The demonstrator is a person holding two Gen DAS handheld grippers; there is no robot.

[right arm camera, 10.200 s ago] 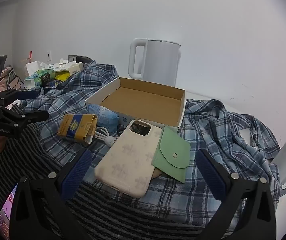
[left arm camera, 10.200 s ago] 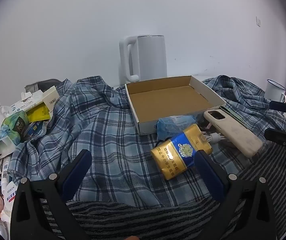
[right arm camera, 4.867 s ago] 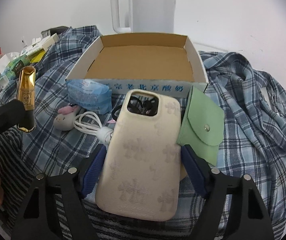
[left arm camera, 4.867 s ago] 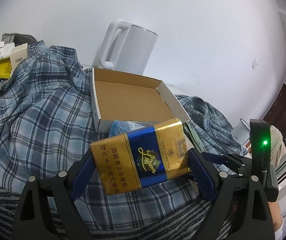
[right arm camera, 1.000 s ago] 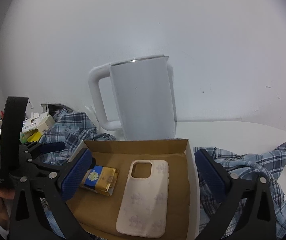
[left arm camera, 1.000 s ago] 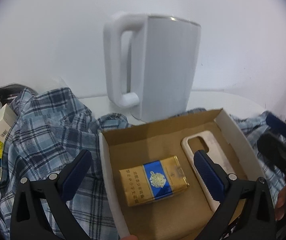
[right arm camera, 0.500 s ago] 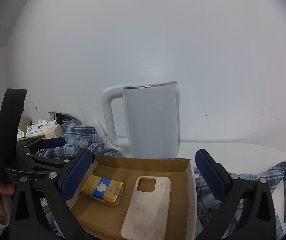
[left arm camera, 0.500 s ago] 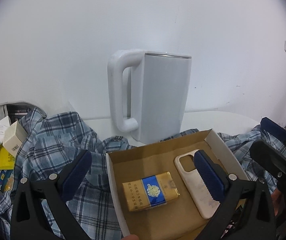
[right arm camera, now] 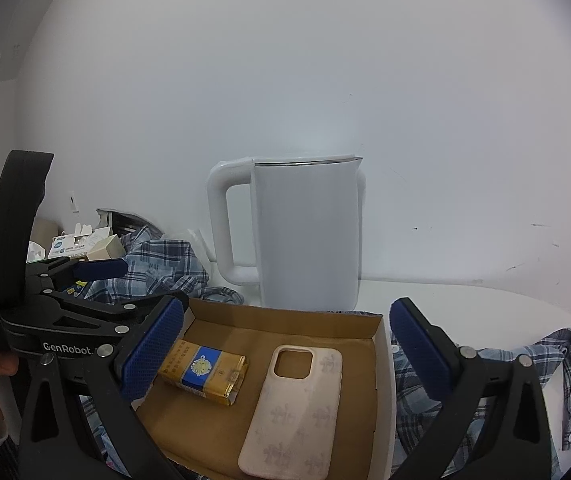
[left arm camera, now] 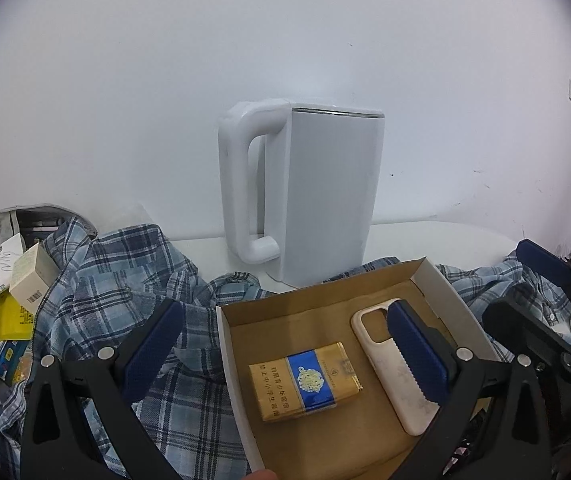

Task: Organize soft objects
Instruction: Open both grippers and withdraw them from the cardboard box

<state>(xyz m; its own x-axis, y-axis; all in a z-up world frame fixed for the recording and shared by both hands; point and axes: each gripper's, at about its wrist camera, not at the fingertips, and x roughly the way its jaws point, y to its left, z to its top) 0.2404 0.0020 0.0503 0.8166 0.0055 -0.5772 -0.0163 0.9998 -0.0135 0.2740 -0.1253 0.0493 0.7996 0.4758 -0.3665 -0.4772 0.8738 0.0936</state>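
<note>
Left wrist view: shallow cardboard box (left arm camera: pixel 437 280) holds gold-and-blue packet (left arm camera: pixel 305 380) and cream phone case (left arm camera: pixel 389 364); left gripper (left arm camera: pixel 285 356) and right gripper (right arm camera: pixel 285 348) gape empty. Next: fetch another soft item.

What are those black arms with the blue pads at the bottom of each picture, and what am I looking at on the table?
They are hand-held grippers, one in each of a person's hands, each carrying a wide-angle camera that looks out along its fingers. One picture comes from the left gripper, the other from the right gripper. Both are open and hold nothing. Below them a cardboard box contains a gold and blue pack and a cream phone case, lying side by side. A white kettle stands behind the box, and a plaid shirt lies crumpled around it.
</note>
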